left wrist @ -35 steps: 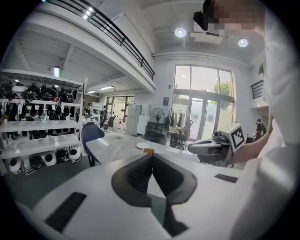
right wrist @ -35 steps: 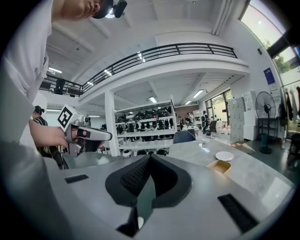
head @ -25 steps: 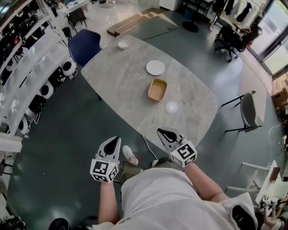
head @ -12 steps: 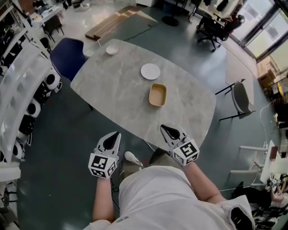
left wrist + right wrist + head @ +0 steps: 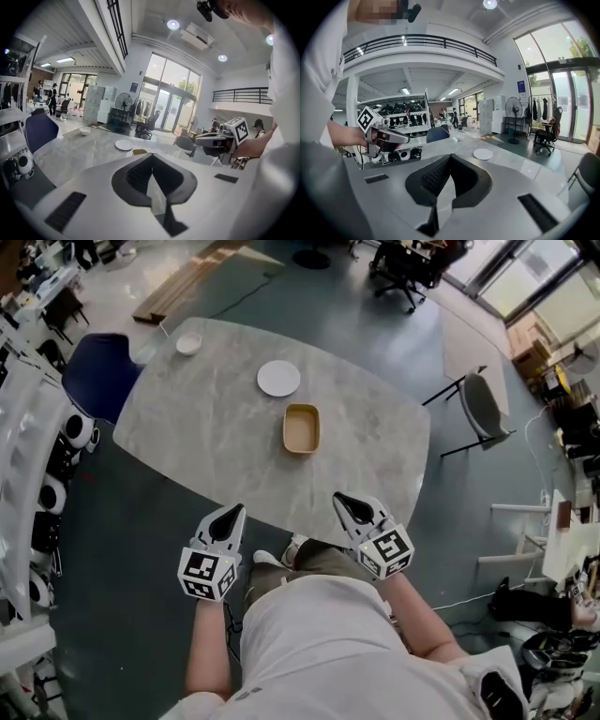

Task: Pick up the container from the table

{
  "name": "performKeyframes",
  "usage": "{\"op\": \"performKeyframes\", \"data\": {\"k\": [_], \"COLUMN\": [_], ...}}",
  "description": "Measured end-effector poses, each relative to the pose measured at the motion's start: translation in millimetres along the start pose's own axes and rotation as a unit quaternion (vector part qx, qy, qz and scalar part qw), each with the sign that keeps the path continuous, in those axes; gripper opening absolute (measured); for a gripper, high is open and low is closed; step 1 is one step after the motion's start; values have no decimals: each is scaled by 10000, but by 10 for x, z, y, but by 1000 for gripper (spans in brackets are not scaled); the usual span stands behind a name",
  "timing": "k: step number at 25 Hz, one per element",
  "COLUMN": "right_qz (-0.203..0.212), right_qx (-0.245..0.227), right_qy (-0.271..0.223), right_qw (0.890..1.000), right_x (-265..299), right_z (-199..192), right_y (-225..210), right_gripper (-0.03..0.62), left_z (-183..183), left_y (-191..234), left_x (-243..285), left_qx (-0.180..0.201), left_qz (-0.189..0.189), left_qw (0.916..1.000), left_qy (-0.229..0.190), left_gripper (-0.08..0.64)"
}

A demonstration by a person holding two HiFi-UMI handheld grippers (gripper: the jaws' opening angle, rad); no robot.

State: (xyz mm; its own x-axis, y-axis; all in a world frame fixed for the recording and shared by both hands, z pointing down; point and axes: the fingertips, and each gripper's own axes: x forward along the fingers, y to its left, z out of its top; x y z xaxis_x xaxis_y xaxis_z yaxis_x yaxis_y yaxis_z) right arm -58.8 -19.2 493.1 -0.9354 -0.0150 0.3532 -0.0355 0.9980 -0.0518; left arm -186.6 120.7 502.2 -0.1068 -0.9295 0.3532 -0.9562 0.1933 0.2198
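One tan container (image 5: 301,428) sits untouched in the middle of the table (image 5: 206,427), near a plate (image 5: 278,378). Left tongs (image 5: 230,515) and right tongs (image 5: 349,501) hover by the near edge, both pinched closed and empty, probably staged for the reach.

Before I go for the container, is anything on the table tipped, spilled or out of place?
Nothing stands out. The container sits upright mid-table, the plate lies flat just beyond it, and the bowl stands near the far edge. No spill shows on the table.
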Motion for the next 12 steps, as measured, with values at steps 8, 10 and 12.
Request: {"op": "performKeyframes", "data": {"k": [8,10,12], "right_qz": [-225,-230,-234], "right_qx": [212,257,326], "right_qy": [114,157,229], "right_qw": [9995,9993,9989], "right_x": [-1,11,10], "right_z": [-156,-219,-294], "right_y": [-522,-646,-755], "right_gripper": [9,9,9], "left_z": [41,40,32], "left_y": [-26,-27,-45], "left_x": [682,851,1005], "left_qx": [16,-1,-15], "left_qz": [-91,-78,-54], "left_qw": [9980,9970,9959], "left_qy": [624,764,900], "left_gripper": [3,3,3]}}
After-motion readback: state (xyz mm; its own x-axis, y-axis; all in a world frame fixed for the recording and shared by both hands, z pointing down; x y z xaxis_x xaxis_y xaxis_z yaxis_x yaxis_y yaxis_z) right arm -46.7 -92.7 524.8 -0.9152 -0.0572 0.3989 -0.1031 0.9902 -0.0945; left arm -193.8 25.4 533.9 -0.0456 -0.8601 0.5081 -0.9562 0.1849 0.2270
